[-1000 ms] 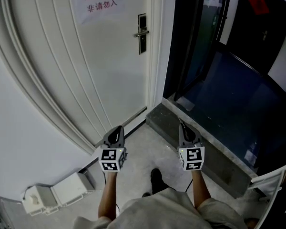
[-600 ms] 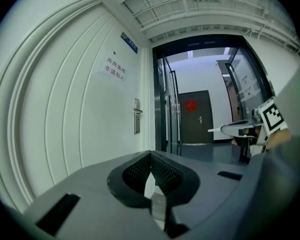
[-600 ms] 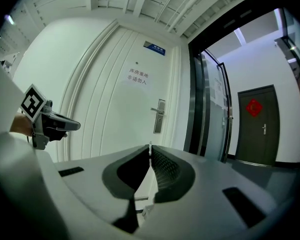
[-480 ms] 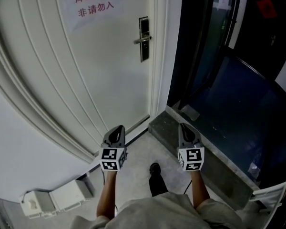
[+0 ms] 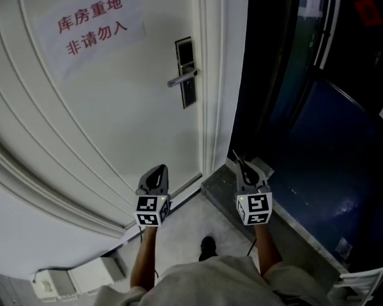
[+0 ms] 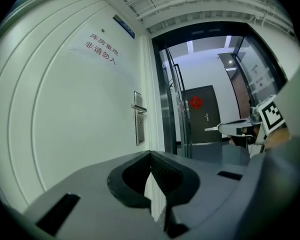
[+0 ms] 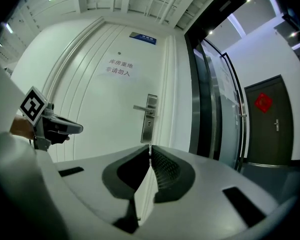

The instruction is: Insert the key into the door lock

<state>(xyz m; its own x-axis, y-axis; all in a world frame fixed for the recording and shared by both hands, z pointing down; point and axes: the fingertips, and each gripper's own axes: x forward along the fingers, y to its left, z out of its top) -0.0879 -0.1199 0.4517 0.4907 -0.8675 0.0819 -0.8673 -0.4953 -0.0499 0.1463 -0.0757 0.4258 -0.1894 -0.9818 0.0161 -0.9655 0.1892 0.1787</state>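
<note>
Here the right tongs (image 5: 242,168) are clenched on the key (image 5: 235,157). Its thin blade sticks out past the tips, and in the right gripper view it shows as a small silver sliver (image 7: 150,148) where the jaws meet. The left tongs (image 5: 157,169) are clenched too, pads together at the tip with nothing between them. Both pairs are held out level, side by side and apart, each on a bare forearm.

The door (image 5: 115,120) is white and closed, with a paper sign (image 5: 92,25) printed in red high on it. The lock (image 5: 186,72) is a tall metal plate near the door's right edge, with a lever handle (image 5: 180,79) pointing left across it. The key is well apart from the lock. In the right gripper view the plate (image 7: 149,118) stands straight beyond the key's tip.

Right of the door frame is a dark glass panel (image 5: 287,75). Beyond it, in the left gripper view, is a dark door with a red ornament (image 6: 196,102). Below, one shoe (image 5: 207,247) stands on the grey floor (image 5: 185,225).
</note>
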